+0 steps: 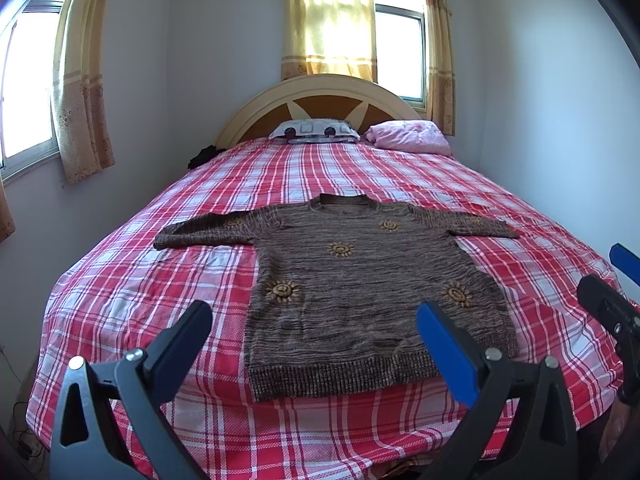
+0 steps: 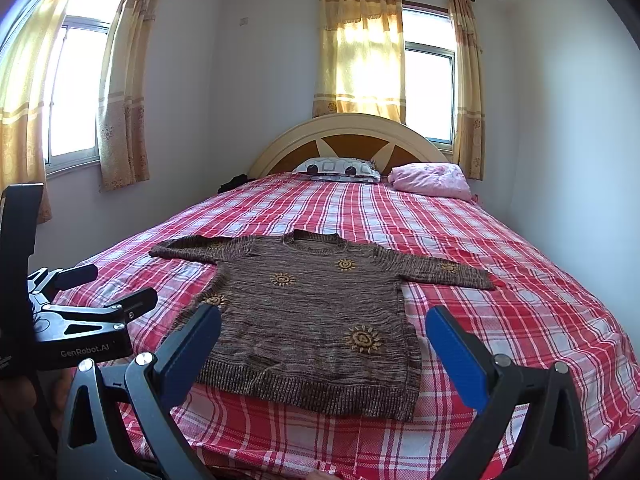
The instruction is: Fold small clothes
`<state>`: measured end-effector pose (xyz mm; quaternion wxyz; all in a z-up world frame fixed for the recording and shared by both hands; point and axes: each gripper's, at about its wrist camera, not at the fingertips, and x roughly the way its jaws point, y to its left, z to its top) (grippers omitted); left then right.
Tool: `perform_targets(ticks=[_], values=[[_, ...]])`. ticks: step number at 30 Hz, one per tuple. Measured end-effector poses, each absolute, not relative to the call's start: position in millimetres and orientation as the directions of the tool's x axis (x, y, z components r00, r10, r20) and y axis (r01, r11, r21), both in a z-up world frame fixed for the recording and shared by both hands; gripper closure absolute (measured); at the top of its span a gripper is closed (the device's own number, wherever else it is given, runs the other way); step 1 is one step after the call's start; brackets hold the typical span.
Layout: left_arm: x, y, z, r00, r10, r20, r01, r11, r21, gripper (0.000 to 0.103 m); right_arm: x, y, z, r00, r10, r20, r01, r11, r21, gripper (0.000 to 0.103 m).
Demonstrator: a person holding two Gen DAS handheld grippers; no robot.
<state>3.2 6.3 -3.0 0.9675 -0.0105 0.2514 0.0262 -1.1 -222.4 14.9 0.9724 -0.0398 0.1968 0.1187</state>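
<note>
Brown knit sweater [image 1: 360, 292] lies flat, sleeves spread, hem toward the foot edge of the bed [image 1: 160, 208]. Likely soft, limp, light; best pinched at a sleeve cuff or hem corner. Left hand-held gripper [image 1: 316, 344] and right hand-held gripper [image 2: 324, 344] both gape wide, holding nothing, hovering short of the hem.

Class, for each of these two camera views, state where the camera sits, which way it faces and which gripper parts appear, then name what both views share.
Left wrist view: sits on the left gripper at the bed's foot, facing the headboard; its open fingers frame the brown knitted sweater with sun motifs; the right gripper shows at the right edge.
Right wrist view: on the right gripper, same direction; the left gripper shows at left.
Shared: sweater, red plaid bedspread.
</note>
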Motion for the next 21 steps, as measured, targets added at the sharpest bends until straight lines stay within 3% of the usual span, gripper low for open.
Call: perform_targets(ticks=[21], values=[[3.4,11.0,-3.3,0.872,0.044,-0.487,-0.065,0.998,-0.026,0.0,0.1,-222.1,12.9,0.891,0.215,-0.4,-0.247,0.968,-0.031,0.001]])
